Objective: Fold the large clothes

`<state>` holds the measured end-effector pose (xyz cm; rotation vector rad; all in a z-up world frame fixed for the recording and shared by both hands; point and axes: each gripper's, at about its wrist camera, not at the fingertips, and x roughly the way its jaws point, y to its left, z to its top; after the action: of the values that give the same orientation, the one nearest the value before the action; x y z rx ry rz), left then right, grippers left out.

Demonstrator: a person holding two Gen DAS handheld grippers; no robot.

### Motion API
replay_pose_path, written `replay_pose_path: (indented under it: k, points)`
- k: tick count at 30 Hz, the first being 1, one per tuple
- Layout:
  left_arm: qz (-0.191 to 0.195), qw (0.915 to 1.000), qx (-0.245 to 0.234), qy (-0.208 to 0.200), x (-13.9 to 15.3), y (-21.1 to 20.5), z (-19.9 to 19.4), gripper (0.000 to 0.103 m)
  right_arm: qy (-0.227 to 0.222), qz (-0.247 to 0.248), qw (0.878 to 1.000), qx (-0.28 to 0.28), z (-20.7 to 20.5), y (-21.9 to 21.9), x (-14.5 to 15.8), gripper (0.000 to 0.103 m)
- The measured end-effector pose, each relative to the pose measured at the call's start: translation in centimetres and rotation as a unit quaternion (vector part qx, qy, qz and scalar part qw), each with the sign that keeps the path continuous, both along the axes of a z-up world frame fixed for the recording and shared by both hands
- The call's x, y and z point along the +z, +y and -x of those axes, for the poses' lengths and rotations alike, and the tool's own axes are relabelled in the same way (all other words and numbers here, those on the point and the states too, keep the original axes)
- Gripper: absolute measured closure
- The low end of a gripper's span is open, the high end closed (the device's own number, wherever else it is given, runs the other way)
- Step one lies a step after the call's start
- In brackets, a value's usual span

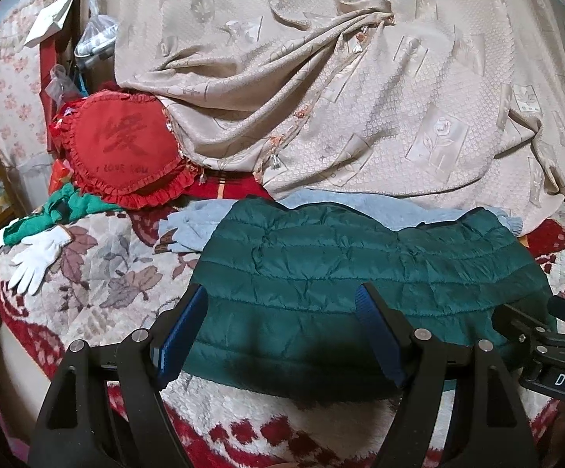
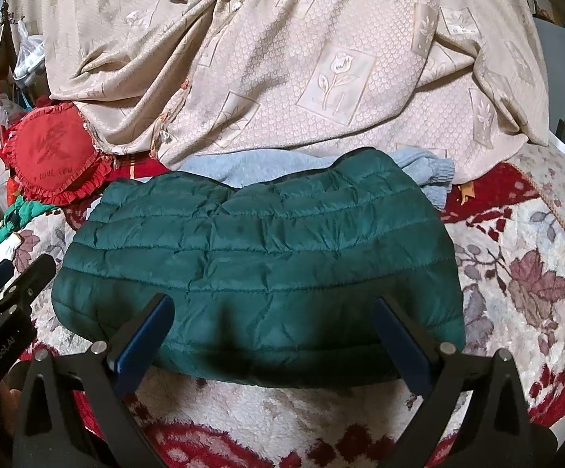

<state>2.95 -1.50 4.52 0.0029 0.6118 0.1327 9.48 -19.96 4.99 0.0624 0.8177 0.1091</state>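
Note:
A dark green quilted puffer jacket [image 1: 360,269] lies folded into a wide flat bundle on the floral blanket; it also shows in the right wrist view [image 2: 259,257]. A light blue garment [image 1: 321,202] lies folded behind and partly under it, also seen in the right wrist view [image 2: 243,167]. My left gripper [image 1: 282,292] is open and empty, fingers spread just above the jacket's near left edge. My right gripper [image 2: 274,304] is open and empty, fingers spread above the jacket's near edge. The right gripper's body shows at the right of the left wrist view [image 1: 547,335].
A beige patterned cloth [image 1: 360,97] is draped behind the clothes. A red heart-shaped cushion [image 1: 122,152] sits at the back left. A white glove [image 1: 38,257] and a green garment [image 1: 64,210] lie on the floral blanket [image 2: 516,273] at left.

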Motion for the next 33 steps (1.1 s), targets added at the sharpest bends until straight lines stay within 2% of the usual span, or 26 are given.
replay_pose_path:
  k: [33]
  points:
    - [0.01,0.9998,-0.001,0.016,-1.2,0.4,-0.8,0.041,0.02,-0.003,1.0,0.0,-0.7,0.7,-1.3,0.0]
